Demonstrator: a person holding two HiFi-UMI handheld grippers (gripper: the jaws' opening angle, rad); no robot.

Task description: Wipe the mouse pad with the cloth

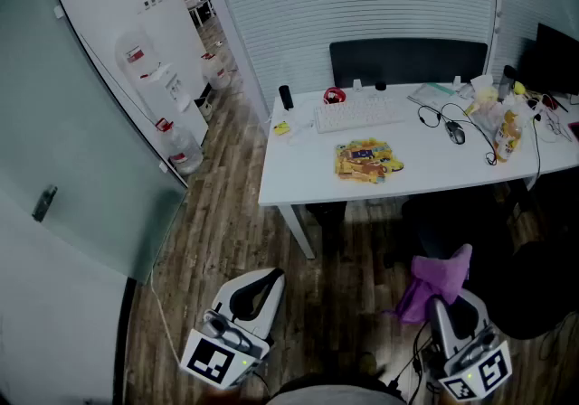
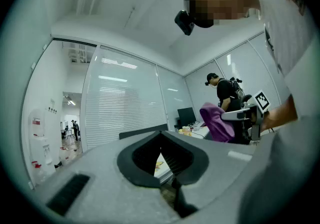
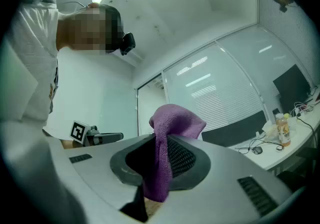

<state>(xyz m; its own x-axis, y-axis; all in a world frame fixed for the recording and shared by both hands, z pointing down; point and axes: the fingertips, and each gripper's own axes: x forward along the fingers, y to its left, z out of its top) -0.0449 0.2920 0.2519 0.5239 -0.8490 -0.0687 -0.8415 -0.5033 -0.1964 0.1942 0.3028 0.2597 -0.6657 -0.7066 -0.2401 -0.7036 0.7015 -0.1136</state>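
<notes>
You are standing back from the white desk (image 1: 298, 179), which is lying at your 12 o'clock. You are carrying the purple cloth (image 1: 437, 278) low at your 5 o'clock in the right gripper (image 1: 441, 306). In the right gripper view its jaws are pinching the cloth (image 3: 167, 133) through the middle: a bunch is puffing up above the pads and a tail is hanging below them. The left gripper (image 1: 265, 278) is riding at your 7 o'clock, holding nothing, its jaws pressed together with only a thin sliver showing between them in the left gripper view (image 2: 162, 160).

The cloth is looking light, soft and limp, with a fuzzy pile that should be gripping the pads well, so slipping seems unlikely. It will be flopping and folding rather than holding any shape. For wiping, I judge you are better off with the hanging tail under the jaw tips, so that fabric and not hard plastic is meeting the surface.

I cannot pick out the mouse pad for certain from here; the mouse (image 1: 455, 132) is sitting at about 1 o'clock on the desk, right of the keyboard (image 1: 355, 114), so that is where to be looking.
</notes>
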